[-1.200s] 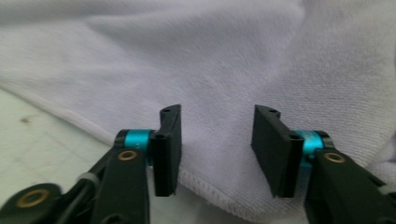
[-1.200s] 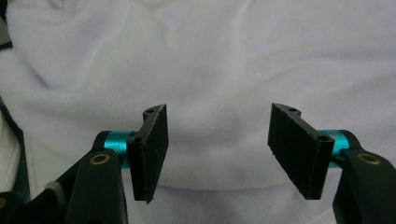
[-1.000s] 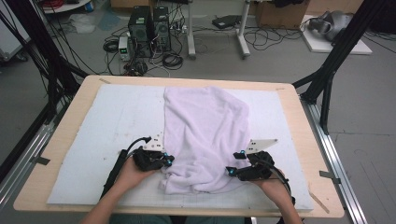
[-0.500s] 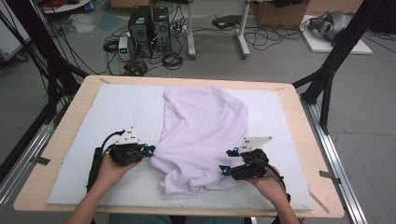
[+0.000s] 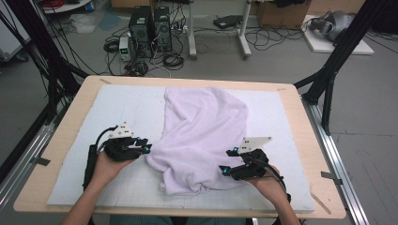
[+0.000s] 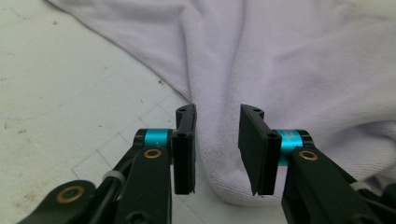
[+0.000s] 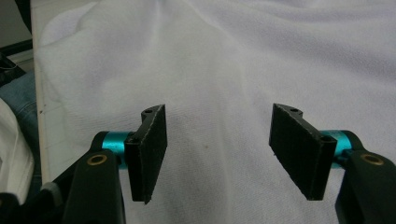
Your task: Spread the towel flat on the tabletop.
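**Both grippers open at the near edge of the towel**

I'm seeing the lavender towel (image 5: 204, 131) lying rumpled on the white mat (image 5: 94, 117) that is covering the wooden table (image 5: 300, 101), running from the far middle down toward the near edge, near end bunched and folded.

Left gripper (image 5: 146, 149) is sitting at the towel's near-left edge, jaws parted to a narrow gap. In the left gripper view (image 6: 216, 144) a fold of cloth is lying between the jaws, hem running off to the far left (contact with the pads: I cannot tell).

Right gripper (image 5: 224, 169) is hovering at the near-right part of the towel, jaws spread wide. In the right gripper view (image 7: 217, 154) the cloth is lying flat under the gap, nothing clamped.

The person's hands are coming in from the near side, one on each gripper, cables trailing back along the forearms.
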The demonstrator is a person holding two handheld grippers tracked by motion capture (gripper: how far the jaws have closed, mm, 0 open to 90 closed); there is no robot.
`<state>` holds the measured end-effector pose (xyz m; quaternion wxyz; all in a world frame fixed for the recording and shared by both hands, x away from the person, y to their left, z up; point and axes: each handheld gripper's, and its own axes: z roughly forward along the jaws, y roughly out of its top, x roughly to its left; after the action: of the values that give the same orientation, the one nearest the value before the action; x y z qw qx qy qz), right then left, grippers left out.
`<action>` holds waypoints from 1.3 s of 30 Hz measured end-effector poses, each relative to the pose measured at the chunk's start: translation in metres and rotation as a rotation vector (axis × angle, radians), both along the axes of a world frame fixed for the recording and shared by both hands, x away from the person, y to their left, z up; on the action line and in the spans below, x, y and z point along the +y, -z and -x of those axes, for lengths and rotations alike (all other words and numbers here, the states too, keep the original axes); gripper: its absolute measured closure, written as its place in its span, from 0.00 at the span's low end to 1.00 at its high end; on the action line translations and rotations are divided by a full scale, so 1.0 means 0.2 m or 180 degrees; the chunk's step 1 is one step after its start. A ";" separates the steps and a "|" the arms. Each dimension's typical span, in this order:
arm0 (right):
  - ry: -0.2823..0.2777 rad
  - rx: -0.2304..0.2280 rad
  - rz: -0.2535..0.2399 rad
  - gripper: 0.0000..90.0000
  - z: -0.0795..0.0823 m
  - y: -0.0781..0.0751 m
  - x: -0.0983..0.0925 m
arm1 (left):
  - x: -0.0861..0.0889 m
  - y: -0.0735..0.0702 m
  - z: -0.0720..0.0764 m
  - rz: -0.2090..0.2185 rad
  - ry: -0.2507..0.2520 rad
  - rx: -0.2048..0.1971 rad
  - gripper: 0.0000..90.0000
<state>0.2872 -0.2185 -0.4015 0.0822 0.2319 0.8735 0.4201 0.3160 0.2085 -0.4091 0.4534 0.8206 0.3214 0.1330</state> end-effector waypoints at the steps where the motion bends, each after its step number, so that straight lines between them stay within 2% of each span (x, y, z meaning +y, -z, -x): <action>1: -0.0005 -0.0016 -0.0018 0.40 0.01 0.00 0.00 | 0.00 -0.01 0.02 0.0018 0.0019 -0.0015 0.71; 5: -0.0026 -0.0039 -0.0035 0.41 0.06 -0.01 -0.02 | -0.02 -0.02 0.09 0.0053 0.0201 -0.0017 0.67; 8: -0.0088 -0.0032 -0.0046 0.43 0.10 -0.01 -0.02 | -0.07 0.01 0.13 -0.0019 0.0336 0.0017 0.65; 9: -0.0115 -0.0035 -0.0029 0.43 0.11 -0.01 -0.02 | -0.09 0.02 0.13 -0.0060 0.0374 0.0036 0.64; 11: -0.0148 -0.0019 0.0025 0.44 0.12 0.01 -0.02 | -0.13 0.05 0.13 -0.0271 0.0440 0.0094 0.61; 12: -0.0153 0.0033 0.0119 0.44 0.12 0.05 -0.02 | -0.16 0.07 0.14 -0.0353 0.0497 0.0119 0.58; 15: -0.0159 0.0080 0.0152 0.45 0.12 0.08 -0.02 | -0.20 0.10 0.14 -0.0515 0.0582 0.0126 0.58; 17: -0.0169 0.0154 0.0174 0.48 0.11 0.12 -0.01 | -0.22 0.12 0.13 -0.0588 0.0619 0.0174 0.61; 18: -0.0174 0.0179 0.0190 0.51 0.11 0.14 0.00 | -0.22 0.13 0.12 -0.0622 0.0636 0.0212 0.66; 20: -0.0174 0.0208 0.0222 0.58 0.10 0.17 0.02 | -0.22 0.14 0.11 -0.0557 0.0603 0.0205 0.79; 21: -0.0181 0.0226 0.0231 0.67 0.10 0.18 0.03 | -0.23 0.13 0.12 -0.0574 0.0572 0.0132 0.88; 23: -0.0194 0.0230 0.0257 0.84 0.09 0.18 0.04 | -0.23 0.12 0.12 -0.0619 0.0559 0.0074 0.91; 24: -0.0187 0.0241 0.0262 0.88 0.09 0.17 0.05 | -0.22 0.10 0.13 -0.0598 0.0531 0.0040 0.92; 26: -0.0124 0.0206 0.0263 0.90 0.07 0.13 0.05 | -0.20 0.08 0.12 -0.0476 0.0451 -0.0010 0.93; 27: -0.0093 0.0155 0.0258 0.91 0.07 0.11 0.04 | -0.17 0.05 0.11 -0.0329 0.0363 -0.0032 0.93; 29: -0.0045 0.0021 0.0317 0.91 0.03 0.05 0.03 | -0.15 0.02 0.08 -0.0254 0.0270 -0.0056 0.93; 32: 0.0091 -0.0083 0.0376 0.92 -0.05 -0.03 0.02 | -0.12 -0.02 0.02 -0.0183 0.0089 -0.0106 0.93; 34: 0.0210 -0.0137 0.0408 0.92 -0.13 -0.07 0.01 | -0.12 -0.04 -0.04 -0.0188 -0.0017 -0.0144 0.93; 36: 0.0327 -0.0095 0.0373 0.92 -0.22 -0.09 0.00 | -0.11 -0.05 -0.10 -0.0152 -0.0082 -0.0099 0.94; 37: 0.0349 -0.0094 0.0375 0.92 -0.25 -0.10 0.00 | -0.10 -0.05 -0.14 -0.0178 -0.0142 -0.0075 0.94; 39: 0.0410 -0.0085 0.0442 0.92 -0.33 -0.11 0.01 | -0.10 -0.04 -0.21 -0.0171 -0.0244 -0.0040 0.94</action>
<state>0.3533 -0.2159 -0.3801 0.1366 0.2756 0.8826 0.3555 0.3574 0.1882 -0.4008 0.4278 0.8187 0.3461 0.1640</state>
